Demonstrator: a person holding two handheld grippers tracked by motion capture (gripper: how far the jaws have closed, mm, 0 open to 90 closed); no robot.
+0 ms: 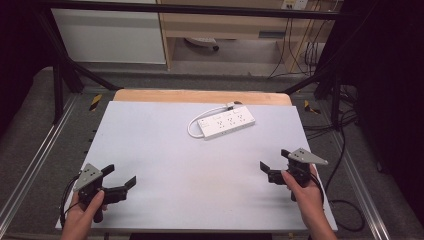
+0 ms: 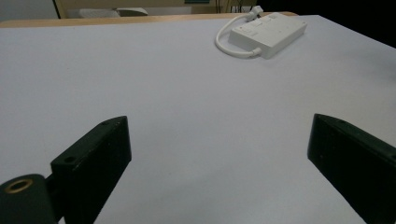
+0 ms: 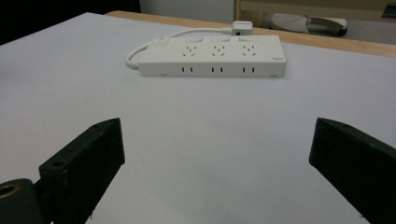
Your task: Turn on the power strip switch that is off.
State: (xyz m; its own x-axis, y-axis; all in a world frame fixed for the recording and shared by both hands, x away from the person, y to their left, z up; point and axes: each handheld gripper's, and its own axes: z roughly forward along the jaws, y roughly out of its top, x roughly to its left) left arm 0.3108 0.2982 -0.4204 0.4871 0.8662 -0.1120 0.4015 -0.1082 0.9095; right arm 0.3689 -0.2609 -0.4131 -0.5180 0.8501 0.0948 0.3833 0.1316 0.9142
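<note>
— Both tongs first, from the high view: the left gripper sits at about seven o'clock on the white table, jaws spread wide and holding nothing. The right gripper is at about four o'clock, jaws equally wide, also empty.

— And the thing they're after?

— A white power strip lies flat toward twelve o'clock, a little right of centre, well apart from both grippers. Its short white cable loops round the left end and ends in a plug lying just behind the strip, near the wooden edge.

— What about the left gripper view?

— Two black jaws stand far apart with bare table between them. The strip is far off at roughly one o'clock.

— And the right gripper view?

— Same wide jaws, nothing between. The strip lies nearly dead ahead at twelve o'clock, long side facing the camera, three socket groups on top, plug behind it.

— So which step?

— I'd judge this the very start: nothing is gripped and the reach is not yet made. The next move likely calls for both grippers to travel forward, one to steady the strip, the other to take the plug or cable.

— Any writing?

— There is a small dark mark at the strip's right end, too small to read.
</note>
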